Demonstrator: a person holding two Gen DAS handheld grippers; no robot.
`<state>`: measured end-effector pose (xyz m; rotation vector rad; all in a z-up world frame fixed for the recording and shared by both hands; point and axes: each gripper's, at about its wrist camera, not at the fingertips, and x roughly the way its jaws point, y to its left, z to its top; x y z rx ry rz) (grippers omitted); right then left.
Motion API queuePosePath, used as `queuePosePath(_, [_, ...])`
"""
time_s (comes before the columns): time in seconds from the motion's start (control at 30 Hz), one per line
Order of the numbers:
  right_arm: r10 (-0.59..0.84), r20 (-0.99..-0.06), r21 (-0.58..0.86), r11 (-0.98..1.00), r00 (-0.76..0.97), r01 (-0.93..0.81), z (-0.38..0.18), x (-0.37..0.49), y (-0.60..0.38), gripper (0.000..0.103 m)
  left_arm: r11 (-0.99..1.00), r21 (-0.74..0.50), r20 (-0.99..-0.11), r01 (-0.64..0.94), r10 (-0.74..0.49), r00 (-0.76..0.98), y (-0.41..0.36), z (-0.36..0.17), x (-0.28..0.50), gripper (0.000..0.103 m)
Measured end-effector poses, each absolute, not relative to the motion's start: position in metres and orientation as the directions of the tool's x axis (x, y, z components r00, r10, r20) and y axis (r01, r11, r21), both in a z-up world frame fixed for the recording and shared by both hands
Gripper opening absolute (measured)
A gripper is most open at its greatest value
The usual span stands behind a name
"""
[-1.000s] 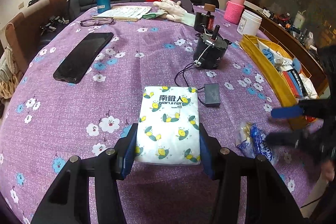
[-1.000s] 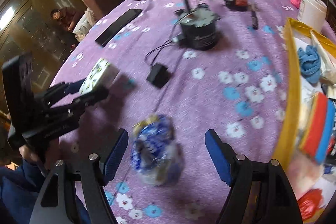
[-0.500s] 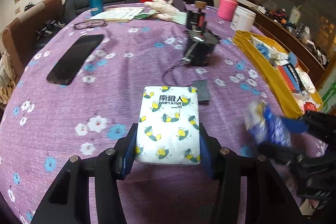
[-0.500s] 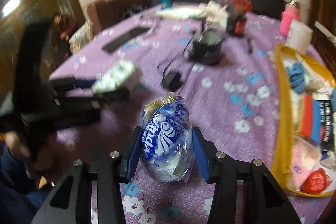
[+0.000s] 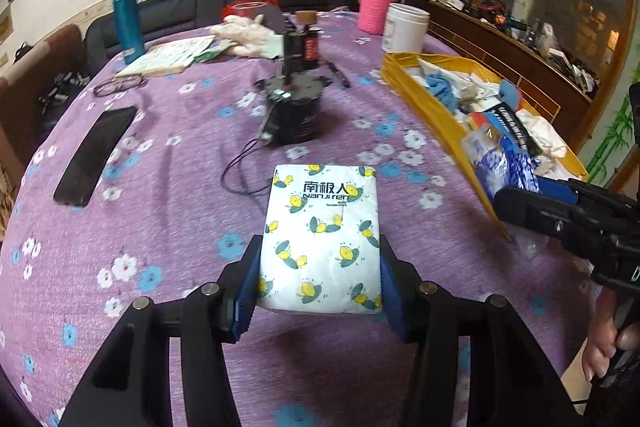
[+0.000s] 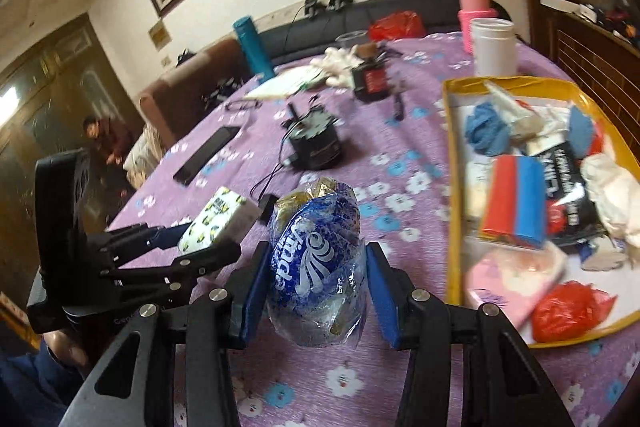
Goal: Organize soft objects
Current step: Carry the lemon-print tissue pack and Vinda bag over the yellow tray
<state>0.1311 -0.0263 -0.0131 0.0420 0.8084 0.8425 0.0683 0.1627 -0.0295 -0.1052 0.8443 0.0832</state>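
My left gripper (image 5: pixel 318 285) is shut on a white tissue pack (image 5: pixel 320 237) printed with lemons, held a little above the purple flowered tablecloth (image 5: pixel 168 187). The same pack (image 6: pixel 218 219) and left gripper (image 6: pixel 200 241) show at the left of the right wrist view. My right gripper (image 6: pixel 316 285) is shut on a crumpled blue and white plastic tissue bag (image 6: pixel 316 259), lifted off the cloth. In the left wrist view that bag (image 5: pixel 506 167) hangs by the near edge of the yellow tray (image 5: pixel 424 99). The tray (image 6: pixel 454 163) holds several soft items.
A black round device (image 5: pixel 296 111) with a cable sits mid-table, a black phone (image 5: pixel 96 155) to the left. Glasses (image 5: pixel 120 85), a teal bottle (image 5: pixel 127 19), a notebook, a white glove (image 5: pixel 248 35), a pink container (image 5: pixel 376 11) and a white tub (image 5: pixel 404 29) stand farther back. A person (image 6: pixel 106 143) sits beyond the table.
The right gripper closed on the blue and white bag, lifted it off the cloth and carried it toward the yellow tray. The left gripper, still holding the lemon pack, shifted toward the tray too.
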Motion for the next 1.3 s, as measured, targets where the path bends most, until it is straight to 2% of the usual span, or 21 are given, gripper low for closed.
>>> queuePosePath(0.63, [0.676,-0.524,0.411,0.734,0.519,-0.542,0.006,0.15,-0.125,0.051,0.999,-0.034,-0.749,0.024,-0.042,0.661,0.085,-0.009,0.103,0.052])
queuePosePath(1.3, [0.613,-0.545,0.415,0.79,0.572,-0.451,0.005,0.184,-0.169,0.051,0.992,-0.056,-0.753,0.112,-0.116,0.648,0.039,-0.003,0.163,0.052])
